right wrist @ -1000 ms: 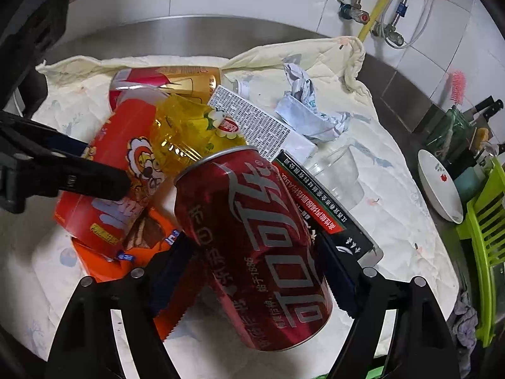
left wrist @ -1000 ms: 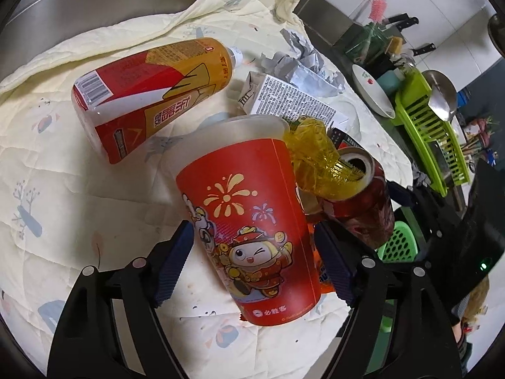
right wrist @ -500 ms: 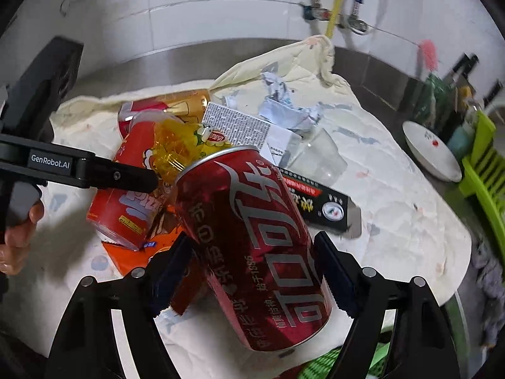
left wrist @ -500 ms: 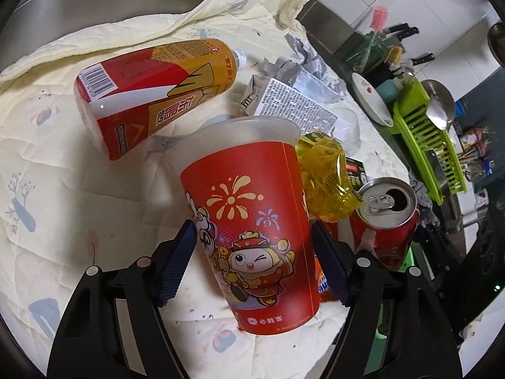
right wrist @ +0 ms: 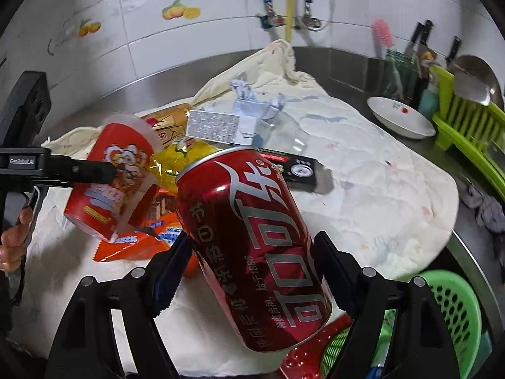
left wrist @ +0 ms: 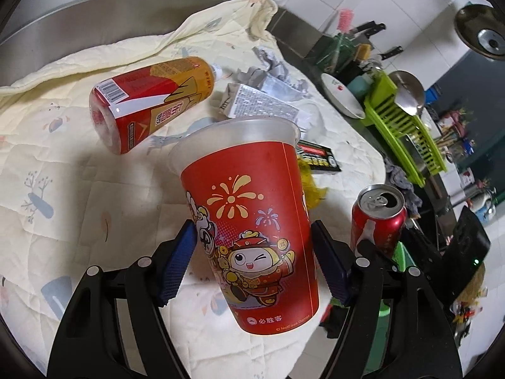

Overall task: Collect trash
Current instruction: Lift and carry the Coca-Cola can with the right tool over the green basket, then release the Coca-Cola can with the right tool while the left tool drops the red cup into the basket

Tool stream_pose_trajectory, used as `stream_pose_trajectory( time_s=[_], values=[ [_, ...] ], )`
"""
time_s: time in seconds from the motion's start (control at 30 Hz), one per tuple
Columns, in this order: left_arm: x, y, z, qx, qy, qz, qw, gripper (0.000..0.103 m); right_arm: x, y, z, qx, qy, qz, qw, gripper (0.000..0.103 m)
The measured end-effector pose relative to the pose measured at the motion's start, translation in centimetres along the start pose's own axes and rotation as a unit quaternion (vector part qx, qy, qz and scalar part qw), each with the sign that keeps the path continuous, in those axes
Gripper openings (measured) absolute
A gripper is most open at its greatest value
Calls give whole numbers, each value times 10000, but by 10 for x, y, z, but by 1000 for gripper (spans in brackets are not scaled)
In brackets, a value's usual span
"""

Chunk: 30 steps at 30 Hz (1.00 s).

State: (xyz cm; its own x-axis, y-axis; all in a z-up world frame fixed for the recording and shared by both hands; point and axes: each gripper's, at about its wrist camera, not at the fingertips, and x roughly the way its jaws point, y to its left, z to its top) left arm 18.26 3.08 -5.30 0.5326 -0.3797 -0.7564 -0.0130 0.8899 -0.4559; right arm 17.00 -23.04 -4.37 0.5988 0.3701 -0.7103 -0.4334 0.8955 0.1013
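Observation:
My left gripper (left wrist: 254, 267) is shut on a red paper cup (left wrist: 252, 214) with a cartoon print, held above the pale quilted cloth (left wrist: 79, 170). My right gripper (right wrist: 252, 271) is shut on a red cola can (right wrist: 252, 246), lifted clear of the cloth; the same can (left wrist: 377, 218) shows at the right of the left wrist view. On the cloth lie a red-and-gold bottle (left wrist: 148, 101), a white carton (left wrist: 262, 104), crumpled grey paper (left wrist: 271, 74), a black box (left wrist: 317, 156), a yellow wrapper (right wrist: 180, 158) and an orange wrapper (right wrist: 139, 243).
A green perforated basket (right wrist: 454, 315) sits below the table's front right edge. A white dish (right wrist: 399, 117), a green dish rack (right wrist: 470, 120) and knives stand at the back right. A steel rim and tiled wall with taps bound the far side. A hand (right wrist: 12, 243) holds the left gripper.
Both grippers rose and drew back from the pile with their loads. The can swung away to the right of the cup, and the right gripper rolled, bringing the green basket into its view.

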Motion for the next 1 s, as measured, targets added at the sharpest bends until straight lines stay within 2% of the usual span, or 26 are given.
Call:
stream_pose_trajectory(
  time_s=[0.2,0.43,0.73,1.0],
  values=[
    [-11,-19,-6,286,-51,-227,9993,72,-20,-30,-24,420,-93,-304,9986,76],
    [-4,-48,-10,557,28,-515,9971,72,-41,-67,-60,857,-94,-840,9927,76],
    [19,-103,-14,1016,263,-955,9899,72,-54,-119,-112,1616,144,-1415,9766,76],
    [48,-159,-25,1464,533,-1290,9793,72,-59,-159,-144,2165,448,-1759,9592,76]
  ],
)
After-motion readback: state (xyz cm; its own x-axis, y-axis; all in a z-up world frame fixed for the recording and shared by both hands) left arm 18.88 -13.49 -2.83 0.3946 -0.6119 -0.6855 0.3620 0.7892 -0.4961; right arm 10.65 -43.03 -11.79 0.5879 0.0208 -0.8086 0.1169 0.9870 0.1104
